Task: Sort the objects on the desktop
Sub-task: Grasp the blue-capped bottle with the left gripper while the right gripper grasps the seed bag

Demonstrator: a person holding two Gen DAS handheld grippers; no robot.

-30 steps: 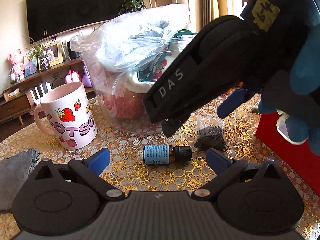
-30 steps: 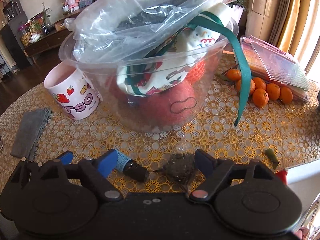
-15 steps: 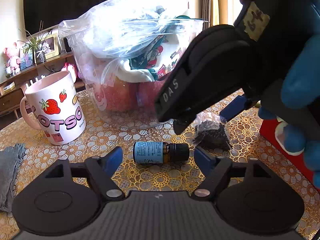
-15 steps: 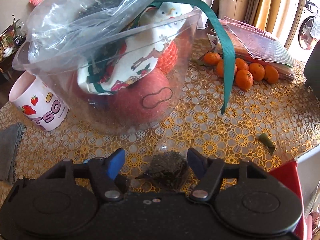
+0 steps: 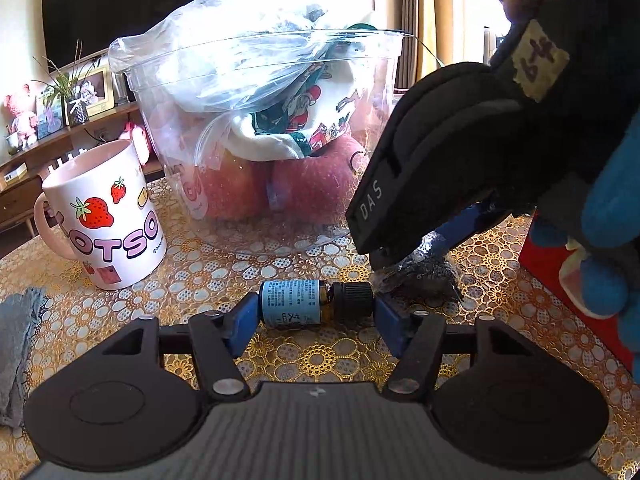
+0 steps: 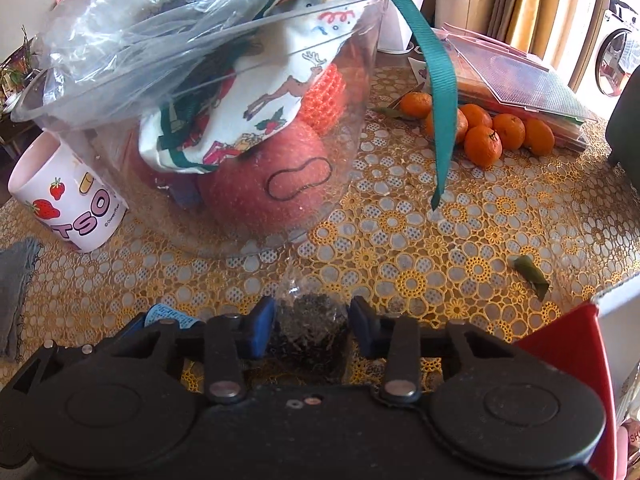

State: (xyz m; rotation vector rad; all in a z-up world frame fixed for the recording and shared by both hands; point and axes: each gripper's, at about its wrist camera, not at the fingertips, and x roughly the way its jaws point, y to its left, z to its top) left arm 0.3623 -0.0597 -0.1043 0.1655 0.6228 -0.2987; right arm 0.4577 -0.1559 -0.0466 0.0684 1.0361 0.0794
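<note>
A small brown bottle [image 5: 312,304] with a blue label and black cap lies on its side on the floral tablecloth. My left gripper [image 5: 314,316] is shut on it, one pad at its base and one at its cap. A small clear packet of dark tea leaves [image 6: 310,316] lies just right of the bottle, also visible in the left wrist view [image 5: 428,276]. My right gripper [image 6: 312,322] is shut on this packet, both blue pads touching its sides. The bottle's label edge [image 6: 168,314] shows at the right gripper's left.
A large clear bowl [image 5: 264,128] stuffed with a plastic bag, printed cloth and red fruit stands just behind. A strawberry mug [image 5: 102,216] is at the left, grey cloth [image 5: 16,328] beside it. Tangerines [image 6: 484,128], a flat plastic case [image 6: 516,76] and a red box [image 6: 560,344] lie right.
Both grippers came down and closed: the left onto the bottle, the right onto the tea packet. Both were open around them a second ago.
</note>
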